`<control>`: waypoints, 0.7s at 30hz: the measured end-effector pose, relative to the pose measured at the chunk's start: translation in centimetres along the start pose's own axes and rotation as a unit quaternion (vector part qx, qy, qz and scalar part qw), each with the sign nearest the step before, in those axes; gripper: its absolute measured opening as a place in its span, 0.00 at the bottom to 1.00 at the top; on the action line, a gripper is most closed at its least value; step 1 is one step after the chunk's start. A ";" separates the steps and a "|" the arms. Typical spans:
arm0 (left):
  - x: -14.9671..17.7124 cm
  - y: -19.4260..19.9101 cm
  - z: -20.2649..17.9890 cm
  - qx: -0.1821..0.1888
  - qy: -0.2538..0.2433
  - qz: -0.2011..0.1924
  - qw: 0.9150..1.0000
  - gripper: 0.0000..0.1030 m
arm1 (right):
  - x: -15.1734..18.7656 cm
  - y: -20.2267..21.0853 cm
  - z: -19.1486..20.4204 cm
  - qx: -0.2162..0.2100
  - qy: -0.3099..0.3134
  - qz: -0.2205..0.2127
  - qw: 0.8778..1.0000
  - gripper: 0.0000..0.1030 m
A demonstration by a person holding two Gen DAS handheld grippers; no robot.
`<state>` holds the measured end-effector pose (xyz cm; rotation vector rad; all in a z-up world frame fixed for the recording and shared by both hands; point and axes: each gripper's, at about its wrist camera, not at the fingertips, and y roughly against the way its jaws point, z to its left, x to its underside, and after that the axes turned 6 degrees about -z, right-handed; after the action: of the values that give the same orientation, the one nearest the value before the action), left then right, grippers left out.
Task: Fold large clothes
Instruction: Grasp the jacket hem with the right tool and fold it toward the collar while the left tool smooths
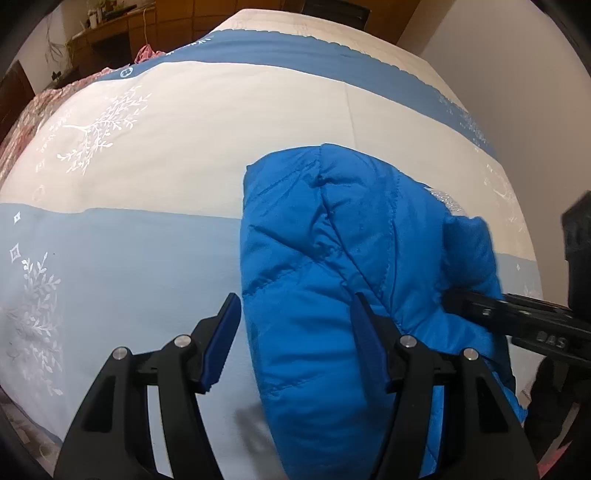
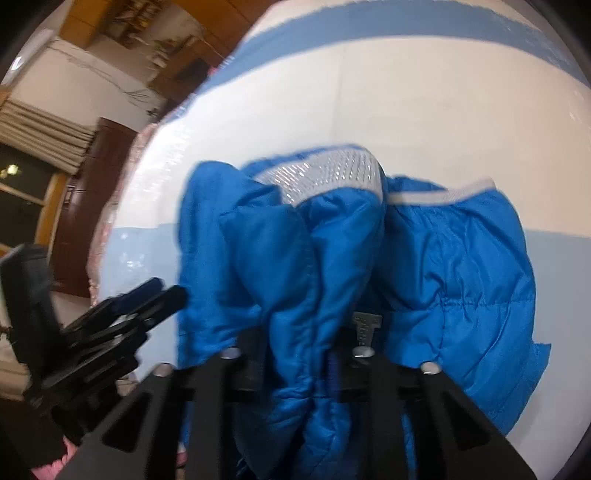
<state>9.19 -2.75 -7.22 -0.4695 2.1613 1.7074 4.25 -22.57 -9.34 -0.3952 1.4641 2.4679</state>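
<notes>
A bright blue padded jacket (image 1: pixel 332 258) lies bunched on a bed with a cream and blue cover (image 1: pixel 147 166). My left gripper (image 1: pixel 291 317) is open, with its left finger over the bedcover and its right finger over the jacket's near edge. My right gripper (image 2: pixel 306 350) is shut on a fold of the blue jacket (image 2: pixel 295 277) and its fingertips are buried in the fabric. A silver-white mesh lining (image 2: pixel 325 177) shows at the jacket's far side. The right gripper shows in the left wrist view (image 1: pixel 517 317) at the jacket's right edge. The left gripper shows in the right wrist view (image 2: pixel 147 295) at the lower left.
The bed cover (image 2: pixel 406 103) extends far beyond the jacket. A pink floral blanket (image 1: pixel 33 114) lies at the bed's left edge. Wooden furniture (image 1: pixel 110 33) stands behind the bed, and a pale wall (image 1: pixel 517 74) is on the right.
</notes>
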 end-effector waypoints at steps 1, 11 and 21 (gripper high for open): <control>-0.2 0.5 0.0 0.004 -0.001 -0.006 1.000 0.59 | 0.1 0.9 0.5 0.003 0.013 -0.010 1.000 0.14; -0.4 3.6 -4.1 0.060 -0.032 -0.030 0.997 0.59 | 2.0 10.7 1.5 0.009 0.042 -0.091 0.995 0.12; 2.0 1.7 -10.2 0.090 -0.089 -0.005 0.992 0.59 | 4.0 11.3 -6.5 0.018 -0.044 -0.083 0.995 0.12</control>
<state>6.02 -12.41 -4.50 -0.2677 2.1523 1.4714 -2.61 -33.24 -4.50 -0.3797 1.3803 2.2960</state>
